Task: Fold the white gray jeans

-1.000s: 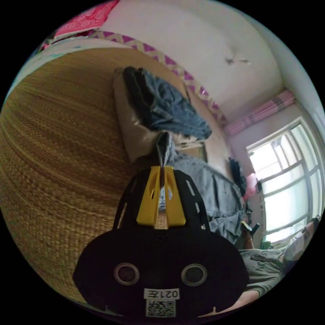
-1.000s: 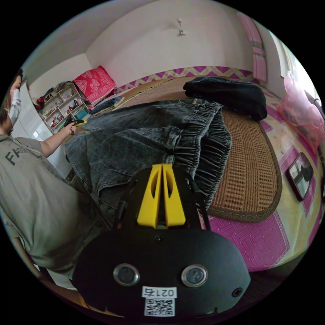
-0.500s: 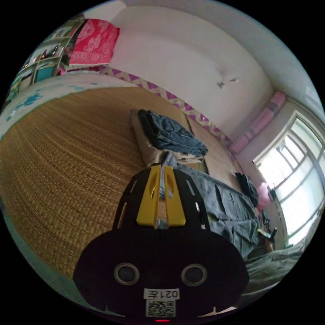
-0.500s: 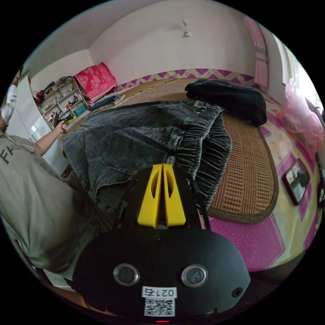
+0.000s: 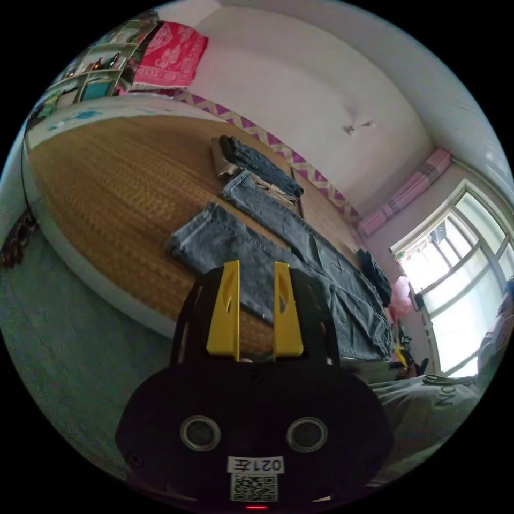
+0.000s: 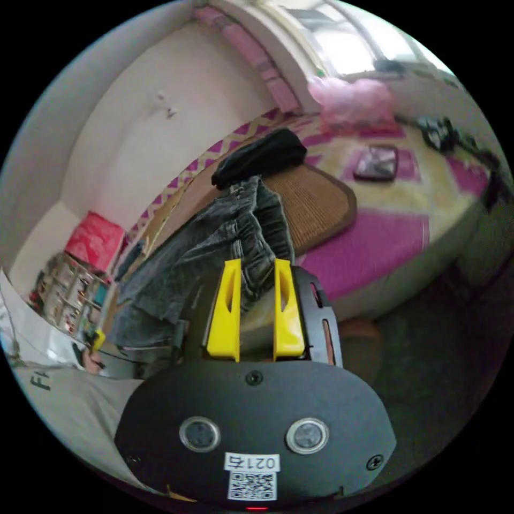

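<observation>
Lying flat on woven mat (image 5: 107,176): gray jeans (image 5: 300,251).

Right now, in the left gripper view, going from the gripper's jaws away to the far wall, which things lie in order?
left gripper → gray jeans spread on the woven mat → stack of folded clothes → zigzag border

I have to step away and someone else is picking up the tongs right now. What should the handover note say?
Left tongs: open, holding nothing, hovering above the leg hems.
Right tongs: open, holding nothing, at the waistband end.
Gray jeans: laid out lengthwise on the woven mat, legs side by side; the elastic waistband is bunched near the bed edge.
Done: jeans spread out.
Left: no fold made yet; smooth the waist, then fold.
Nearby: a folded clothes stack past the hems, a black garment beyond the waist.
</observation>
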Available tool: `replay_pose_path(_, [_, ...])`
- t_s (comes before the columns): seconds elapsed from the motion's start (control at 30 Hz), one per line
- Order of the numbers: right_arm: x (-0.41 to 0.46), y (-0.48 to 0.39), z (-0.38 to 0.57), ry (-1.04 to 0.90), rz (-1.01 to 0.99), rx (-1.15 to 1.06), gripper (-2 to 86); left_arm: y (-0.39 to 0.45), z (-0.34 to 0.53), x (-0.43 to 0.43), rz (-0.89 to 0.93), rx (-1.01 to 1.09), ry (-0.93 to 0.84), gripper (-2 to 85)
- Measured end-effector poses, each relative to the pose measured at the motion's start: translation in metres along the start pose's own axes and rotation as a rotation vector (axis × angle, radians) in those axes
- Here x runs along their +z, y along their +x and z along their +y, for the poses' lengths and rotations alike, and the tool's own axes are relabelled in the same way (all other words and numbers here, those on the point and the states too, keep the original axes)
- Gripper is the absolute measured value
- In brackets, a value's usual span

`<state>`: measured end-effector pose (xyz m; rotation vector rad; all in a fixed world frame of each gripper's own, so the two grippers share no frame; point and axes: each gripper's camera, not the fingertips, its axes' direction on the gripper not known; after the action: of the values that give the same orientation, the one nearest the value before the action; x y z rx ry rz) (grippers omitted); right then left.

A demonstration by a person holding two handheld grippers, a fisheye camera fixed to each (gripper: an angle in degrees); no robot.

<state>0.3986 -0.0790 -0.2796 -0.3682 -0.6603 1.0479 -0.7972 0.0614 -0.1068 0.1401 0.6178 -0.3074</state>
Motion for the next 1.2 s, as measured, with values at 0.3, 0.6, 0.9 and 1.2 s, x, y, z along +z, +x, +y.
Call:
replay_pose_path(0.3, [0.008, 0.017, -0.015, -0.032, -0.228, 0.212, 11.2, -0.019, 0.028, -0.004, 0.005, -0.141, 0.001, 12.0])
replay_pose_path(0.6, [-0.005, 0.019, -0.038, -0.008, -0.273, 0.278, 9.8, -0.027, 0.03, -0.008, 0.032, -0.225, 0.038, 11.4])
replay_pose_path(0.9, [-0.017, 0.013, -0.047, -0.029, -0.274, 0.283, 9.5, -0.032, -0.002, 0.001, -0.08, -0.258, 0.077, 10.4])
replay_pose_path(1.2, [-0.027, 0.006, -0.044, -0.03, -0.361, 0.287, 2.7, -0.029, -0.027, 0.008, -0.039, -0.266, 0.084, -0.6])
